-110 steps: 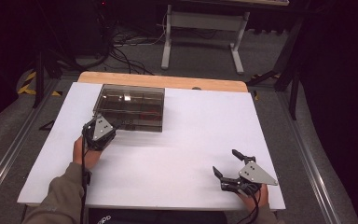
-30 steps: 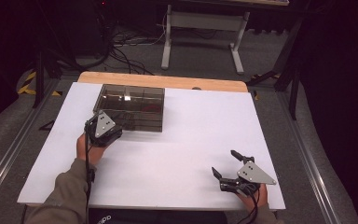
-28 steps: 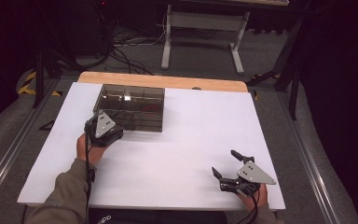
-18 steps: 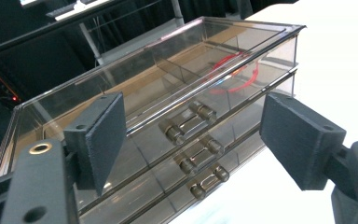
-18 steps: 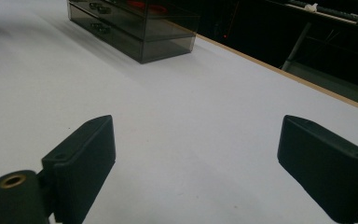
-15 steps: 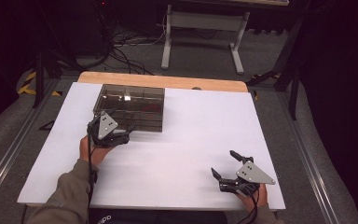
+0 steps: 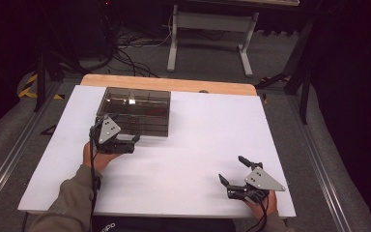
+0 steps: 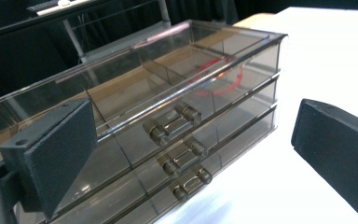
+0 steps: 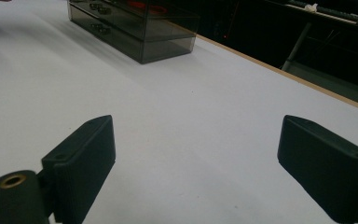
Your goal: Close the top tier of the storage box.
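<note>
While the person's right hand (image 7: 260,205) rests at the near right corner of the white surface (image 7: 207,140), the right tool (image 7: 234,174) it holds sits low with its jaws spread wide and nothing between them. From the right gripper view that tool (image 9: 196,172) looks across bare white board, its two black pads (image 9: 81,158) well apart, toward a smoky clear drawer box (image 9: 135,28) far off at the upper left.

Farther in and on the left side, the person's left hand (image 7: 96,157), coming out of an olive sleeve (image 7: 65,208), holds the left tool (image 7: 130,142) just in front of the drawer box (image 7: 135,111). Its jaws are parted and grip nothing; whether a jaw tip touches the box front I cannot tell from above. In the left gripper view the left tool (image 8: 196,154) is tilted, with one pad (image 8: 56,158) at the left overlapping the box front and the other at the right over the white board.

That box (image 8: 158,102) has three shallow drawers stacked, each with a small clear bar handle (image 8: 172,123) at its middle, all three pushed in. Dividers split the top drawer into compartments, and something red (image 8: 214,79) lies in a rear one; its shape is blurred.

Beyond the box a wooden edge (image 7: 169,84) borders the surface, and past it a grey stand (image 7: 207,36) and loose cables lie on the dark floor.
</note>
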